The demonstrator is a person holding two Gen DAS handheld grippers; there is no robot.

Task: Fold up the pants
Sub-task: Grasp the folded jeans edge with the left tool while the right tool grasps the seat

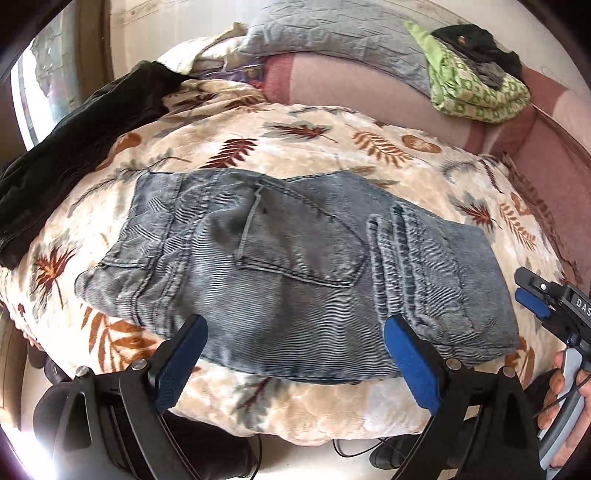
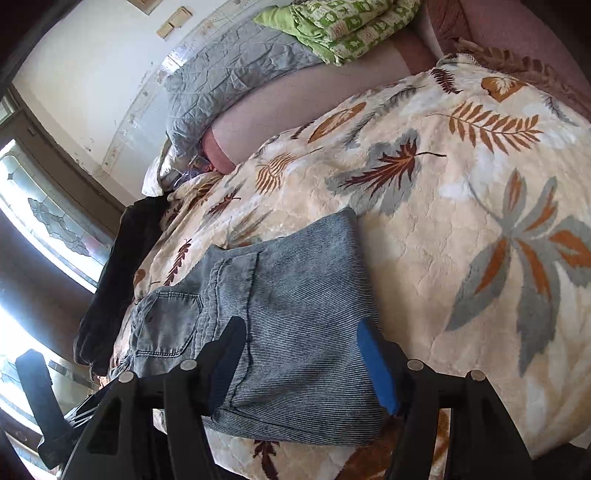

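Note:
Grey-blue corduroy pants (image 1: 295,266) lie folded into a compact bundle on a cream blanket with a leaf print (image 1: 314,147); a back pocket faces up and the leg hems rest on the right part. My left gripper (image 1: 295,332) is open and empty, hovering over the bundle's near edge. My right gripper (image 2: 301,328) is open and empty over the bundle's right end (image 2: 288,295). It also shows in the left wrist view (image 1: 532,295) at the right edge, apart from the pants.
A black garment (image 1: 74,155) lies at the blanket's left edge. A grey pillow (image 1: 332,33) and a folded green patterned cloth (image 1: 476,88) with a dark item on top lie at the back on a pink sheet. A window (image 2: 48,229) is at the left.

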